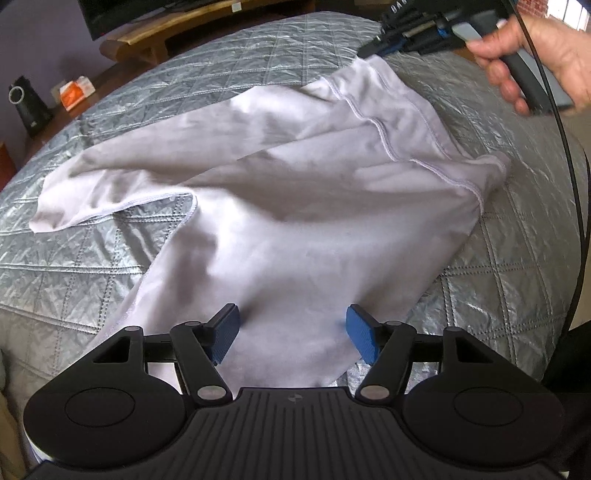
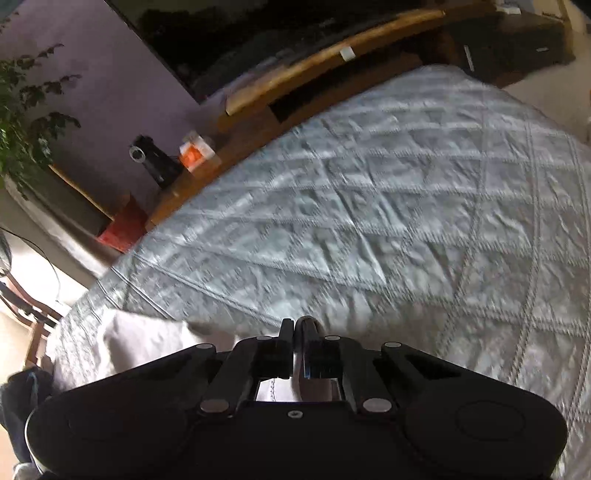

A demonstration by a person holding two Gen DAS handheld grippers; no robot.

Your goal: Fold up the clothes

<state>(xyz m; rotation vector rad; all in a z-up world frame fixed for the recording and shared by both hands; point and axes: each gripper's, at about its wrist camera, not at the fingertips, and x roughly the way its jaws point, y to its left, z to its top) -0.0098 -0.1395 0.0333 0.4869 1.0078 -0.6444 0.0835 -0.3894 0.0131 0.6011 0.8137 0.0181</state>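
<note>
A white garment (image 1: 295, 192) lies spread and rumpled on the grey quilted bedcover (image 1: 92, 266); one limb of it trails left and a stitched hem runs along its right side. My left gripper (image 1: 293, 332) hovers over the garment's near end, open, its blue pads (image 1: 225, 332) wide apart with fabric below them. My right gripper (image 1: 369, 51), held by a person's hand (image 1: 535, 62), is shut on the garment's far top corner, which is pulled up into a peak. In the right wrist view that gripper (image 2: 295, 328) is closed, with white cloth (image 2: 140, 339) spreading to its left.
Beyond the bed's far edge runs a wooden bench (image 1: 147, 44) below a dark screen (image 2: 258, 33). A black speaker (image 1: 27, 107) and an orange box (image 1: 75, 92) stand on the floor, with a plant (image 2: 22, 110) at left. A black cable (image 1: 569, 184) hangs at right.
</note>
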